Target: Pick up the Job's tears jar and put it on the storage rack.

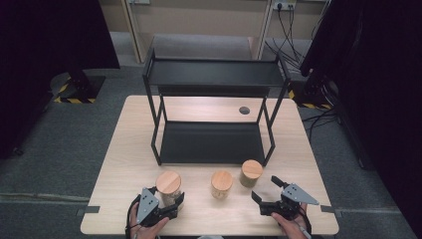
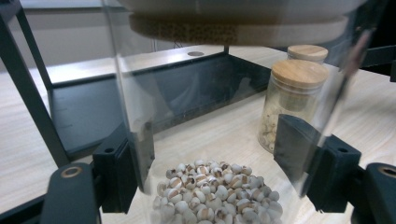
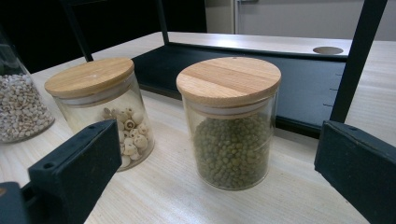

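Note:
Three glass jars with wooden lids stand in a row near the table's front. My left gripper is shut on the left jar, which holds pale grains; both pads press its glass wall. The middle jar holds round pale seeds. The right jar holds green beans. My right gripper is open, its jaws wide apart just short of the green bean jar, with nothing between them.
A black two-level metal rack stands behind the jars, both its shelves bare. A round cable hole lies in the tabletop behind it. Light wood table; grey floor around.

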`<state>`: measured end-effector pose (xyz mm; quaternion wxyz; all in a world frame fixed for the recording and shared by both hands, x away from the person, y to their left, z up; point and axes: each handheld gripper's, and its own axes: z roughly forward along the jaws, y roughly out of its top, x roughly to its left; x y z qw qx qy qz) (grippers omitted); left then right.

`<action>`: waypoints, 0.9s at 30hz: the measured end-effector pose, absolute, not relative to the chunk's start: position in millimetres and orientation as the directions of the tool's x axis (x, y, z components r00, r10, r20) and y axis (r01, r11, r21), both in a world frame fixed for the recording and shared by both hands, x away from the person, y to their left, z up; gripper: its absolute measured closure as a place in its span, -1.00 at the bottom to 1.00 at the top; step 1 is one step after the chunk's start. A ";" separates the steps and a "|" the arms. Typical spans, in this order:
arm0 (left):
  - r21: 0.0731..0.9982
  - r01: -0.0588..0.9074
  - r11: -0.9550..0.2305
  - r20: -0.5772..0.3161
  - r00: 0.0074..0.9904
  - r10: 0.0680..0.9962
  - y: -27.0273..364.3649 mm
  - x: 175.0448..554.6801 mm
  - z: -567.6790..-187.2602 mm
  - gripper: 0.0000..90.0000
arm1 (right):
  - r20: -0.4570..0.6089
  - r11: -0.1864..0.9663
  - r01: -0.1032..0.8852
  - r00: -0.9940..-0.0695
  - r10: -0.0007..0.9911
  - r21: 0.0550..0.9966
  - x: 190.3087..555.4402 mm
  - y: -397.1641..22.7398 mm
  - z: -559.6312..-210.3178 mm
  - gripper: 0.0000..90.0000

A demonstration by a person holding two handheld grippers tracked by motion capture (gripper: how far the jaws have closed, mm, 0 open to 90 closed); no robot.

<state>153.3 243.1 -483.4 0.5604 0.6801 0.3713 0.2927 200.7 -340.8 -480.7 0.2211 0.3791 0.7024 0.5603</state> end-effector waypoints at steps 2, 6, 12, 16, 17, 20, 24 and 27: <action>0.980 0.173 -0.094 -0.018 0.554 0.832 244.0 153.3 -480.4 -0.45 | 0.115 0.084 0.285 -0.614 0.781 0.955 200.8 -340.7 -480.8 -0.98; 0.980 0.170 -0.105 -0.007 0.557 0.830 243.6 155.2 -474.3 -0.45 | 0.113 0.085 0.284 -0.614 0.781 0.955 200.8 -340.3 -480.9 -0.98; 0.979 0.181 -0.099 -0.020 0.562 0.827 241.8 162.1 -469.1 -0.45 | 0.114 0.082 0.283 -0.613 0.782 0.956 200.8 -341.3 -480.9 -0.98; 0.978 0.182 -0.101 -0.019 0.561 0.827 239.4 168.8 -464.9 -0.44 | 0.114 0.083 0.283 -0.614 0.781 0.956 200.9 -341.3 -480.9 -0.98; 0.978 0.183 -0.098 -0.022 0.561 0.828 239.2 170.2 -464.0 -0.45 | 0.114 0.083 0.282 -0.615 0.781 0.956 200.9 -341.3 -480.9 -0.98; 0.979 0.181 -0.096 -0.022 0.559 0.829 238.5 174.1 -460.6 -0.45 | 0.115 0.082 0.283 -0.614 0.781 0.956 201.0 -341.2 -480.9 -0.98; 0.979 0.180 -0.099 -0.020 0.561 0.827 237.1 180.3 -455.6 -0.45 | 0.114 0.083 0.282 -0.615 0.781 0.956 201.1 -340.9 -481.0 -0.98; 0.978 0.186 -0.094 -0.028 0.563 0.826 235.8 186.1 -452.8 -0.45 | 0.114 0.083 0.282 -0.615 0.780 0.956 201.1 -340.9 -481.0 -0.98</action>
